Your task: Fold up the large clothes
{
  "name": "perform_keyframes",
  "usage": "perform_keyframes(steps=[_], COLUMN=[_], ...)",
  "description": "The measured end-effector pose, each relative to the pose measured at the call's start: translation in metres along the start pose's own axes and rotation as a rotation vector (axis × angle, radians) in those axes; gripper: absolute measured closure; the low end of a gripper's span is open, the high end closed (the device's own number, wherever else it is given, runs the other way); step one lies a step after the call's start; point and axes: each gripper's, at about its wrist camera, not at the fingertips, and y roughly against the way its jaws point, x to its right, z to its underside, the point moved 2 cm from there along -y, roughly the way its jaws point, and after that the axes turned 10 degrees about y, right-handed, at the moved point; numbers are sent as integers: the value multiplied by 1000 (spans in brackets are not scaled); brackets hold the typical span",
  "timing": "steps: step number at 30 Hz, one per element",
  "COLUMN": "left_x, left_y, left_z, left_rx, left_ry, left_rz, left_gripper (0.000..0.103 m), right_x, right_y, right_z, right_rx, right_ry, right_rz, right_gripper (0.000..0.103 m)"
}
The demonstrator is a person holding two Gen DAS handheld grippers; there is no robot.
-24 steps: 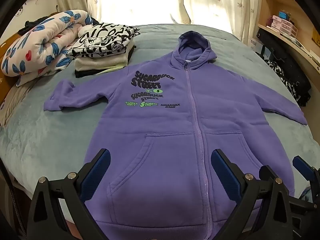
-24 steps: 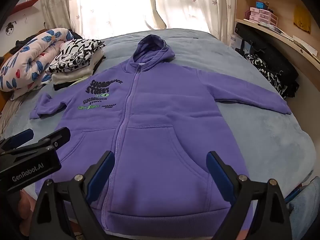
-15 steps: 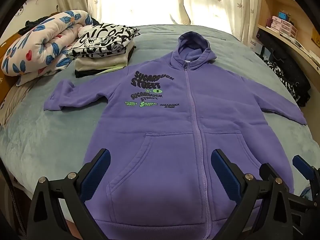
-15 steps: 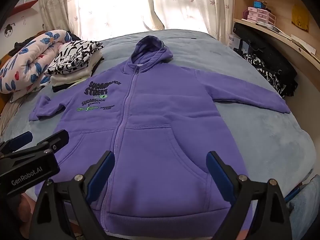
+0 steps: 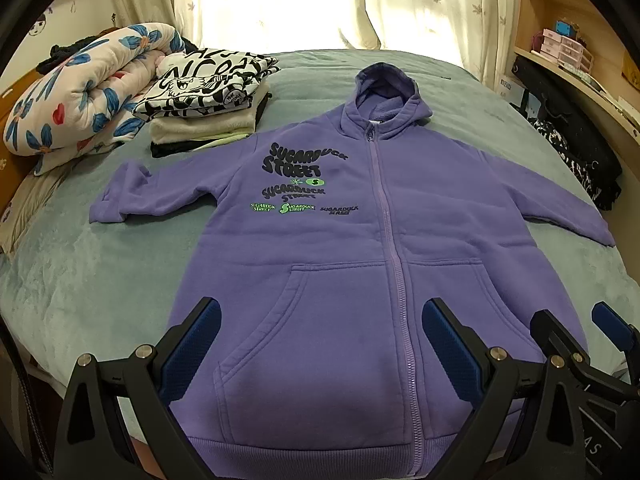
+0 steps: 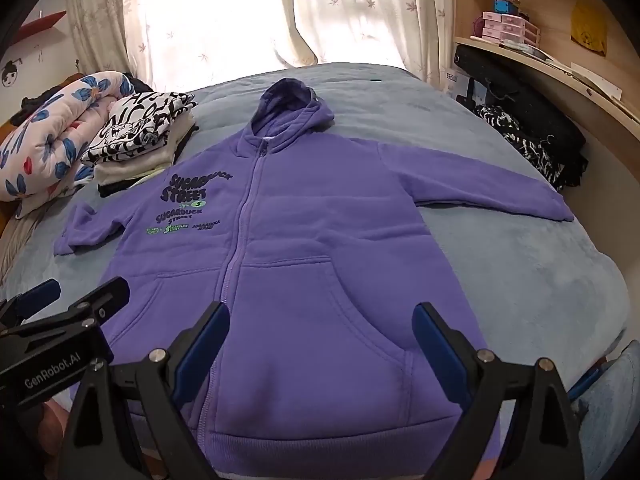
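We see the purple hoodie (image 5: 352,264) lying flat and face up on the bed (image 5: 80,280), zipped closed, hood toward the window and both sleeves spread out to the sides. Beyond its printed-side sleeve sits a stack of folded clothes (image 5: 208,100), and past that a rolled floral quilt (image 5: 80,100). Off the opposite sleeve, dark clothing (image 6: 532,136) lies heaped at the bed's edge below a wooden shelf (image 6: 560,64). Over the hoodie's hem, our left hand-held gripper (image 5: 320,344) and right hand-held gripper (image 6: 320,340) hover side by side, each spread wide with nothing between its blue pads.
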Motion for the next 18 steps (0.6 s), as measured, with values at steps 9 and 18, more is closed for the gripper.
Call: perform_keyframes(steps=[9,18], left_x=[4,4], left_y=[0,0], left_z=[2,3], left_rx=[0,-4], left_ry=[-8,-5], left_rz=[-3,-3], left_gripper=[3,3], right_x=[2,5], right_y=[-1,-2], right_z=[-2,-2], right_rx=[1,-1], right_ry=[-2,-13], right_rz=[-3,-3], right_gripper=[9,9])
